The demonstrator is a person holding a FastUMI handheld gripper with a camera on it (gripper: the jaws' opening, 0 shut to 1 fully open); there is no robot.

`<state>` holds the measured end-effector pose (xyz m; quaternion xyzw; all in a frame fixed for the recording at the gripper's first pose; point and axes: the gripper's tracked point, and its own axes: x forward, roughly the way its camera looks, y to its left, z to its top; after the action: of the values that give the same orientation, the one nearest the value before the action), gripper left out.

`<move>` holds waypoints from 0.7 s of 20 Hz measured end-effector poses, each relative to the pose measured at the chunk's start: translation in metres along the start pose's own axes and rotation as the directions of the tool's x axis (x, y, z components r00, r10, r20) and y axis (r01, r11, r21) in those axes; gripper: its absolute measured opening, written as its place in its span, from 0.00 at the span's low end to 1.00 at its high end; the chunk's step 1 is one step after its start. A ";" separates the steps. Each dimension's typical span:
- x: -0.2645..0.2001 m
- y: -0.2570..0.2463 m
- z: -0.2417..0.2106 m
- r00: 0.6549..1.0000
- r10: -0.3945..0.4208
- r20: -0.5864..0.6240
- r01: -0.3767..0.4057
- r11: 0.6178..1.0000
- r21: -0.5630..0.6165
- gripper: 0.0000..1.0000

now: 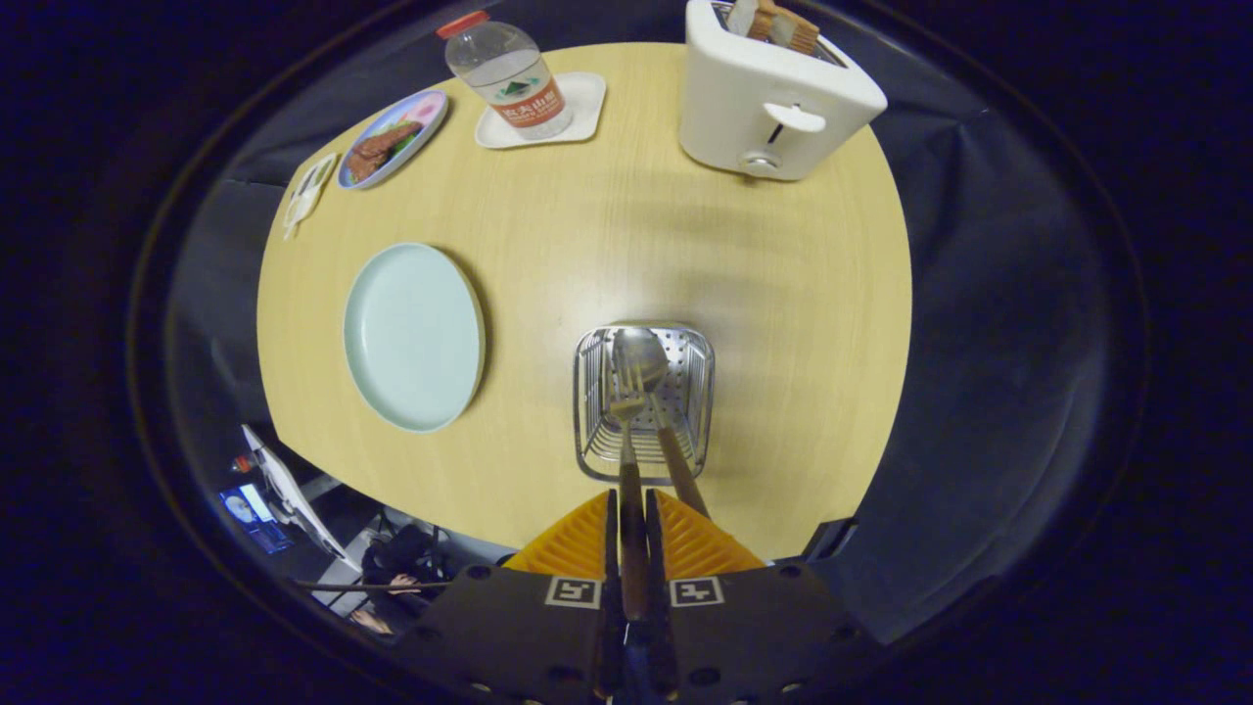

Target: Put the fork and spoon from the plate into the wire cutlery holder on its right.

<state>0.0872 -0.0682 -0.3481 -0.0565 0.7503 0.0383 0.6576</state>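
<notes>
Now the gripper [632,519] is clenching the fork [628,460] by its wooden handle, tines hanging inside the wire cutlery holder [643,401], beside the spoon [646,367]. Seemingly light, stiff, slippery; mid-handle is looking safest. The plate [413,338] is sitting bare.

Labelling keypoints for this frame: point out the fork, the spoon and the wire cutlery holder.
fork [627,404]: gripper view, on its tines, inside the holder; handle pinched in the claw.
spoon [641,354]: gripper view, on its bowl, down in the holder.
wire cutlery holder [583,411]: gripper view, on its left wire wall.
</notes>
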 end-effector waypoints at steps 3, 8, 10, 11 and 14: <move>-0.009 0.008 0.006 0.998 0.007 0.056 -0.006 0.999 -0.032 0.11; -0.020 0.012 0.002 0.990 0.010 0.140 -0.007 1.000 -0.022 0.27; -0.024 0.018 0.001 0.982 0.024 0.190 -0.024 1.000 -0.006 0.28; -0.026 0.022 -0.001 0.977 0.035 0.212 -0.036 0.999 0.000 0.36; -0.031 0.030 -0.007 0.961 0.039 0.273 -0.048 0.999 0.025 0.55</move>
<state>0.0798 -0.0380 -0.3174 -0.0239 0.6544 0.0483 0.7542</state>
